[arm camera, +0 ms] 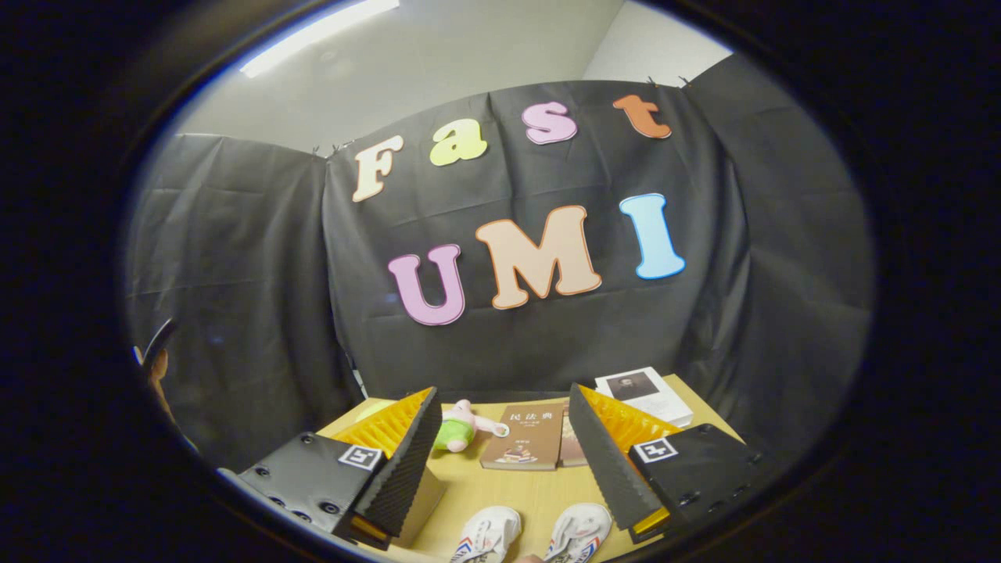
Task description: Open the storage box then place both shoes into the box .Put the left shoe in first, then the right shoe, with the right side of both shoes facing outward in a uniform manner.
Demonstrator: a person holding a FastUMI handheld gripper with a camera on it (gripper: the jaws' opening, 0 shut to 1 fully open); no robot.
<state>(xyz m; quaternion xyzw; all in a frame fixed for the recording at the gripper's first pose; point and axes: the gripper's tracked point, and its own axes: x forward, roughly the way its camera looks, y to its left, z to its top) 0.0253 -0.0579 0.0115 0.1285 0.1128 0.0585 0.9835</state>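
Observation:
Two white shoes with red and blue stripes stand side by side on the wooden table [532, 489], toes toward the back: the left shoe [486, 535] and the right shoe [579, 532]. They lie low between my fingers, close under the gripper. My gripper [504, 410] is open, held above the table, with nothing between its fingers [403, 461]. A pale box-like edge [421, 504] shows just under the left finger; I cannot tell if it is the storage box.
A pink and green plush toy [461, 426] lies beyond the fingers. Brown books [525, 447] lie beside it, and a white book [643, 395] sits at the table's back right corner. A person's hand [159, 375] shows far to the left.

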